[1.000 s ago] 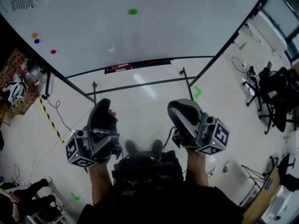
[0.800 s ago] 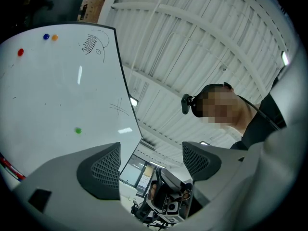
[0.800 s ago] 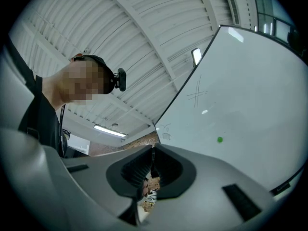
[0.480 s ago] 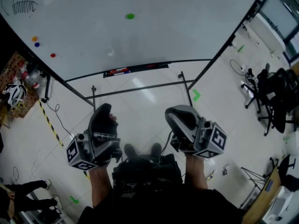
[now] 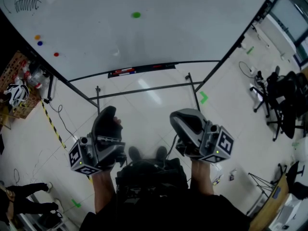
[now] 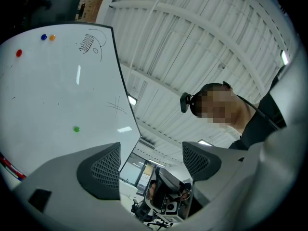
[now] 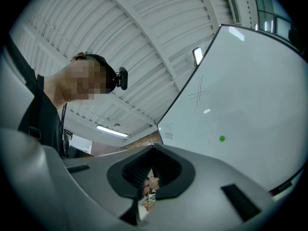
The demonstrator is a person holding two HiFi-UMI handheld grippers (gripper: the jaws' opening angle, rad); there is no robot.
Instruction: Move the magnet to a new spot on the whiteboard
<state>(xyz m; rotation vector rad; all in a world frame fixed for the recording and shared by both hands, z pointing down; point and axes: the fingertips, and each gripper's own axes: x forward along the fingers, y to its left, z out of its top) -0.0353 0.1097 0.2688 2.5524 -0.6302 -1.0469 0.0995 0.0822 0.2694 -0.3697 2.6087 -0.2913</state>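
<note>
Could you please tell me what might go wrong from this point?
The right gripper has just closed its jaws on nothing; unless reopened, it may shove the green magnet along the whiteboard rather than grip it. The red magnet or blue magnet could be taken by mistake. The stand's bar crosses the way to the whiteboard; a trip risk.

Whiteboard [image 5: 144, 32]: straight ahead of you.
Lone magnet [image 5: 136, 15]: on the board, upper middle.
Three magnets [image 5: 39, 43]: clustered on the board's left side, well apart from the lone one.
Tray [image 5: 139, 70]: along the board's lower edge.
Left gripper [image 5: 107, 117], right gripper [image 5: 185, 119]: side by side before you, well short of the board.
Chairs [image 5: 281, 100]: on the floor to your right.
</note>
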